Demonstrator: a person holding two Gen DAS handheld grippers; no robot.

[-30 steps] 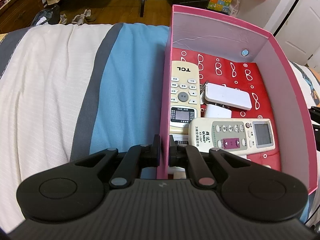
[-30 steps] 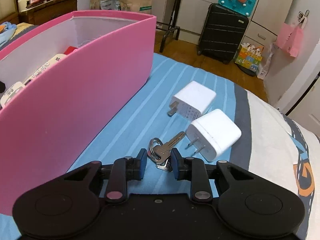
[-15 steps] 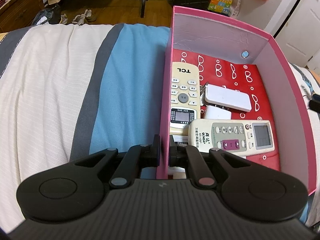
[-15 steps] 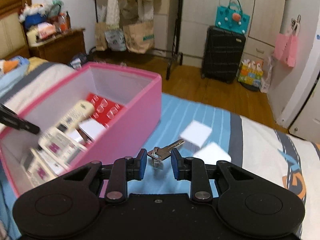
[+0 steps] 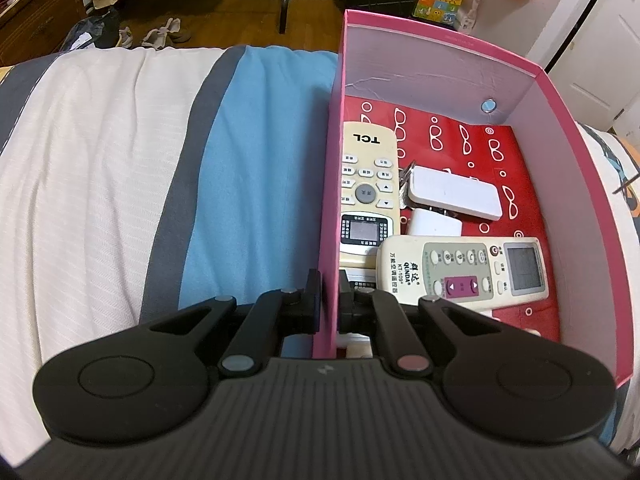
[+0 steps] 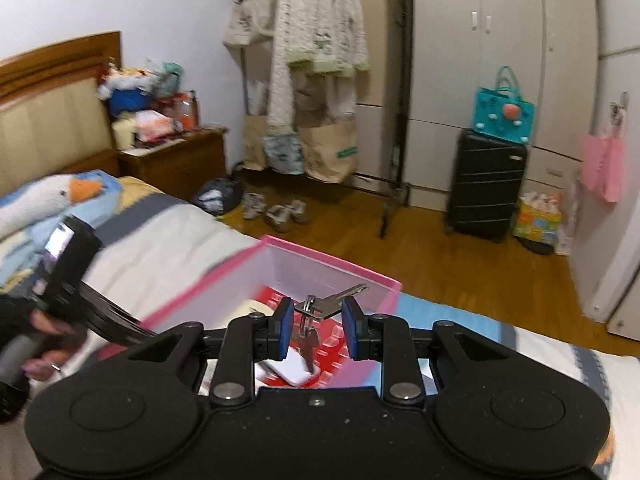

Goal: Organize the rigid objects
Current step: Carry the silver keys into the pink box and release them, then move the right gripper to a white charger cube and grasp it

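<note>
**Keys held above the pink box while the other gripper pinches its wall**

In the right wrist view, the right gripper (image 6: 313, 330) is at 6 o'clock, nearest the camera, its blue pads (image 6: 285, 327) clamped on a bunch of keys (image 6: 325, 307). One silver key juts toward 1 o'clock past the right pad, and another hangs down between the fingers. Just beyond and below the keys lies the open pink box (image 6: 352, 273), its red patterned floor partly visible. At 9 o'clock a person's hand (image 6: 38, 334) holds the handle of the other gripper, blurred. Further off, at 12 o'clock, stand a clothes rack, a dark suitcase at 2 o'clock and a wooden nightstand at 10 o'clock.

In the left wrist view, the left gripper (image 5: 329, 300) sits at 6 o'clock, its jaws closed tight on the box's left wall (image 5: 332, 184), one finger outside and one inside. Inside the box, nearest at 4 o'clock, lies a white QUNDA remote (image 5: 464, 270); beyond it a small white charger (image 5: 434, 224), a flat white adapter (image 5: 456, 198) and, against the left wall, a cream TCL remote (image 5: 368, 188). At 9 o'clock the bedspread (image 5: 120, 160) runs in white, grey and blue bands.
</note>
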